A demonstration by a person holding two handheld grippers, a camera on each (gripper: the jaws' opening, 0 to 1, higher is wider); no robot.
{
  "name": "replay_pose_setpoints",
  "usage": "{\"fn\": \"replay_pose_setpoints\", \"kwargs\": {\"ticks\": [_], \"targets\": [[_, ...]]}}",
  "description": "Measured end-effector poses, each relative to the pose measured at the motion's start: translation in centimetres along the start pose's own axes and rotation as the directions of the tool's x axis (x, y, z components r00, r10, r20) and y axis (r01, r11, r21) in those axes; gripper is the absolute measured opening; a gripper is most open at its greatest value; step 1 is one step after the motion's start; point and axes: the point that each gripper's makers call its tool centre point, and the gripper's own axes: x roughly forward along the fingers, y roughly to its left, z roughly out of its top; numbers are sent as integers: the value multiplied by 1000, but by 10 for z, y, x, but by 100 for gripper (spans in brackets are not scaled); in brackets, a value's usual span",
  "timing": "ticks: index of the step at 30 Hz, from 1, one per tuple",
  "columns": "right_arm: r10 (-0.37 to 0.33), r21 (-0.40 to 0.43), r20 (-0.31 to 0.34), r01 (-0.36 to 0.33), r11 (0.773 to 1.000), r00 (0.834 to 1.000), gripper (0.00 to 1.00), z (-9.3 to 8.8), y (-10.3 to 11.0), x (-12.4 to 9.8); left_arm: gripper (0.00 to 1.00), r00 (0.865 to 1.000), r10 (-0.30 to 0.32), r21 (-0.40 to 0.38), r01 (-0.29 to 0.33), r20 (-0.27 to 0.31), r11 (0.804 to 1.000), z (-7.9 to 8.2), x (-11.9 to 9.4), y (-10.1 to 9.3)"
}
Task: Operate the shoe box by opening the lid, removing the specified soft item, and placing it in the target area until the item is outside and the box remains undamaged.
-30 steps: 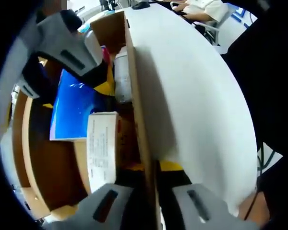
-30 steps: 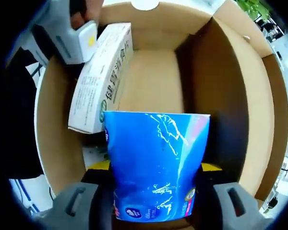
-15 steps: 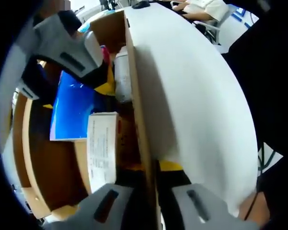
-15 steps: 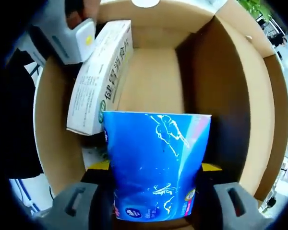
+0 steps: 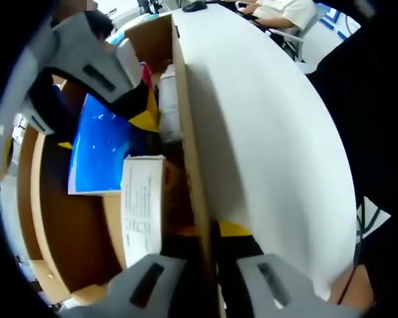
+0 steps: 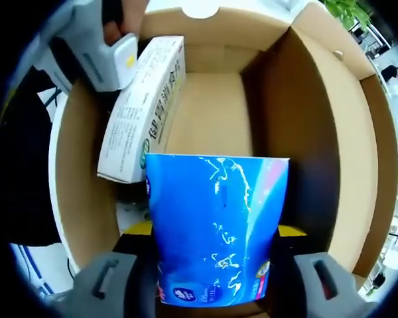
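An open brown cardboard shoe box [image 6: 318,132] lies below me. My right gripper [image 6: 212,281] is shut on a soft blue plastic pack [image 6: 215,225] and holds it above the box floor. A white printed carton [image 6: 142,109] leans against the left wall inside. My left gripper [image 6: 103,50] sits at that wall's top edge. In the left gripper view, the box wall [image 5: 189,132] runs up between the jaws of my left gripper [image 5: 209,281], which is shut on it. Further in are the blue pack [image 5: 99,149], the right gripper [image 5: 96,63] and the carton [image 5: 142,205].
A white bottle-like item [image 5: 167,106] stands inside against the wall. A broad white surface [image 5: 272,132] stretches beside the box on the right of the left gripper view. A seated person [image 5: 278,13] is at its far end. A green plant [image 6: 348,10] shows beyond the box.
The right gripper and the blue pack have shifted slightly in the box. The left gripper has stayed on the wall.
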Motion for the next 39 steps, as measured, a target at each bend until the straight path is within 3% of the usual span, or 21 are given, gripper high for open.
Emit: {"fn": "replay_pose_setpoints", "kwargs": {"ticks": [5, 11, 17, 31, 39], "targets": [[27, 29, 60, -29, 999, 998, 67, 1, -1, -4, 4, 1000, -3, -3, 3, 4, 1000, 0, 0, 0], [4, 50, 74, -8, 999, 997, 67, -3, -1, -13, 4, 1000, -3, -4, 3, 3, 1000, -1, 0, 1], [-21, 55, 110, 15, 998, 994, 67, 1, -4, -35, 4, 1000, -3, -4, 3, 3, 1000, -1, 0, 0], [-84, 41, 98, 80, 996, 992, 67, -10, -7, -57, 4, 1000, -2, -1, 2, 5, 1000, 0, 0, -1], [-93, -1, 45, 93, 996, 995, 67, -26, -5, -66, 4, 1000, -1, -2, 1, 7, 1000, 0, 1, -1]]}}
